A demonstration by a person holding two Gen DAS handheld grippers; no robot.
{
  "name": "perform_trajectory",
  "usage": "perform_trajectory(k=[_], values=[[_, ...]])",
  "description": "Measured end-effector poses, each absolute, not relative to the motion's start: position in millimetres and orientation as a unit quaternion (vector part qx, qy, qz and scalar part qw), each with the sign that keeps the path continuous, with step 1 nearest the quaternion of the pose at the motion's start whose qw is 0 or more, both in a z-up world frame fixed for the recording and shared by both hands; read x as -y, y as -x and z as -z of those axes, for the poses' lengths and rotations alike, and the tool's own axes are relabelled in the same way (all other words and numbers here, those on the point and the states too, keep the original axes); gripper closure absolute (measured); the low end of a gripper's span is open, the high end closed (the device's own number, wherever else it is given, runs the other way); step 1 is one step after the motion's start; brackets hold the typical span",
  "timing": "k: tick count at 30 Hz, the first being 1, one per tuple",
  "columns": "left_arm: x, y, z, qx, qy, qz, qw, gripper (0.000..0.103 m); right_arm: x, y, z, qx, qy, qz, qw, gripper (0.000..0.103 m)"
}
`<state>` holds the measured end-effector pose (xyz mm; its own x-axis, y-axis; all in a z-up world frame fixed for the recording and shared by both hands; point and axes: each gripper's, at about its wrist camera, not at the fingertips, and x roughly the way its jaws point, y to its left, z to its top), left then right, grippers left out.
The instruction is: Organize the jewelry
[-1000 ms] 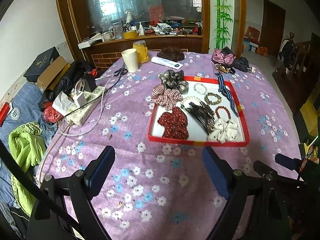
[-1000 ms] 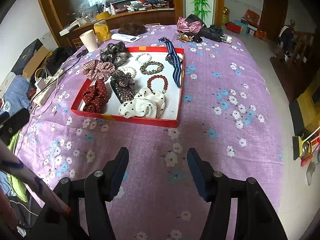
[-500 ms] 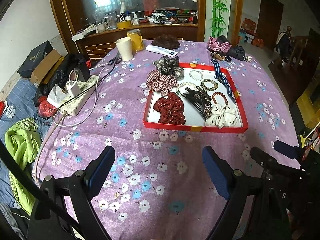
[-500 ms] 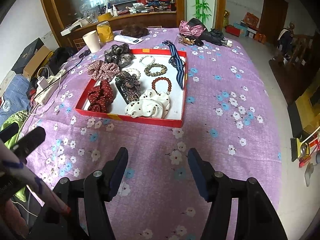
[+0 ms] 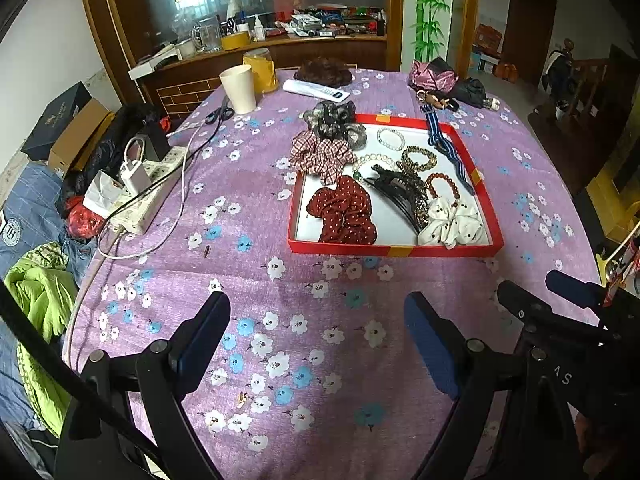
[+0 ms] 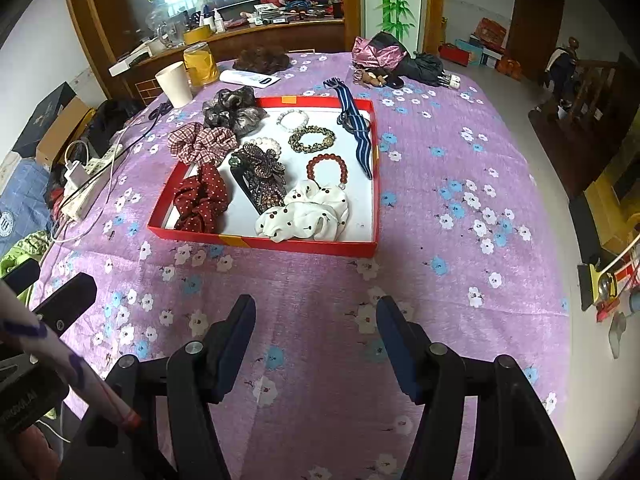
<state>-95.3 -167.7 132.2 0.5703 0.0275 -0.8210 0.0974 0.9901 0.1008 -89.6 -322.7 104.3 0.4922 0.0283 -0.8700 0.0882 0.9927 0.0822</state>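
A purple tabletop under a soft cloth printed with white and blue flowers fills both views. At twelve o'clock from the claws lies the square red cardboard tray with a white floor, holding the jewelry and hair pieces. Inside it, largest first: a cream satin scrunchie with dark dots near the front rim, a dark red polka-dot scrunchie at its nine o'clock, and a black toothed hair clip with brown rhinestones between them. A ring of round reddish-brown beads sits at twelve o'clock of the cream scrunchie. A navy striped woven strap drapes over the tray's three o'clock wall. The left claw gapes wide and empty; the right claw stands moderately apart, also empty.
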Motion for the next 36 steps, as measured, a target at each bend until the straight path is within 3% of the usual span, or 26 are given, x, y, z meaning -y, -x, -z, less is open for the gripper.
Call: perform_trajectory(k=[36], values=[[173,66,-96,-0.508,-0.079,0.054,0.856,0.016,323,73,-78,-0.535,-0.067,0.060,0.840,0.036]])
